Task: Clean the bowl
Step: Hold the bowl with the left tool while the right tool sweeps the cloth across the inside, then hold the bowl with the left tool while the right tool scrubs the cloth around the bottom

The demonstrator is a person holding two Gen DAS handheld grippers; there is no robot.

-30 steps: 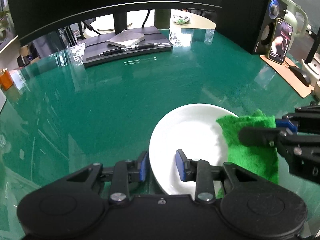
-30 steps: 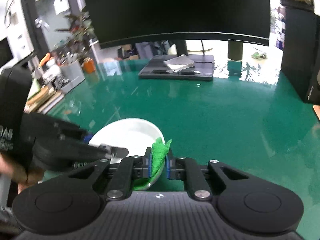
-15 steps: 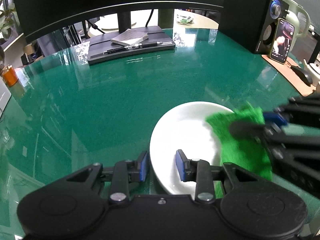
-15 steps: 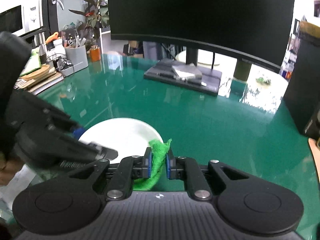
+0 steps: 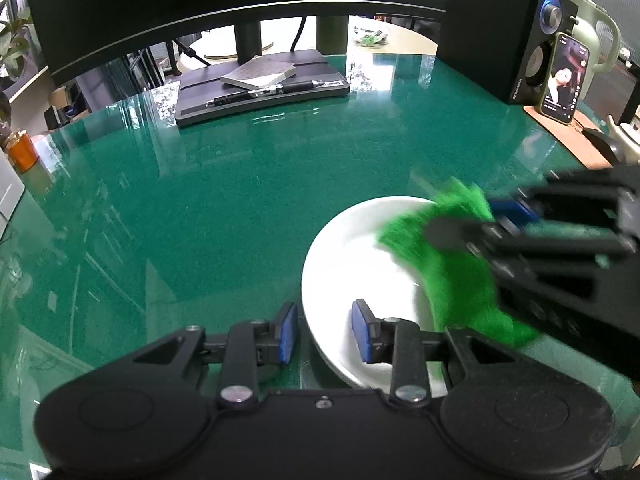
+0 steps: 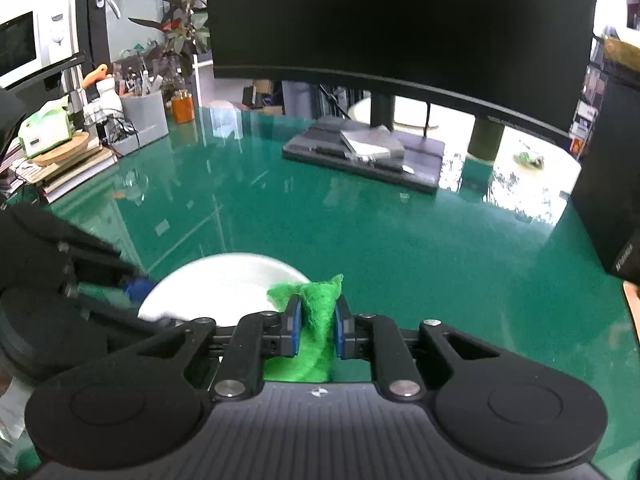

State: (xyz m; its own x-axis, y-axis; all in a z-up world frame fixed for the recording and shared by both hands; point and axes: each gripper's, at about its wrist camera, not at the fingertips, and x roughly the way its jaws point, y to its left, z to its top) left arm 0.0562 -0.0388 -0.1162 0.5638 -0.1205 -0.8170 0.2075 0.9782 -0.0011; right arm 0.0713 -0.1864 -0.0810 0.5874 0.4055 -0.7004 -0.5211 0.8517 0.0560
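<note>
1. On the far left of the green glass desk stand an orange bottle and, seen from the right wrist camera, a tissue box on a stack of books; both are well apart from the work.
2. At the back, a grey stand under the monitor carries a notepad and a pen, also well clear.
3. The left gripper straddles the near rim of the white bowl: one blue pad is outside the wall, the other inside. The jaws stand apart with a visible gap, so they look to brace the rim rather than pinch it.
4. The bowl sits on the desk at front centre-right. It looks glazed, stiff, breakable and slick, and likely slides on glass, so the rim is the sensible hold.
5. The right gripper is clamped on a green scouring cloth, its fingers closed on a bunched fold. The cloth is soft and limp; its free end drapes over the bowl's right side and is blurred.
6. To the right, a speaker, a phone and a mouse stand near the desk edge, out of the way. The two grippers are near each other over the bowl, the only likely clash.
</note>
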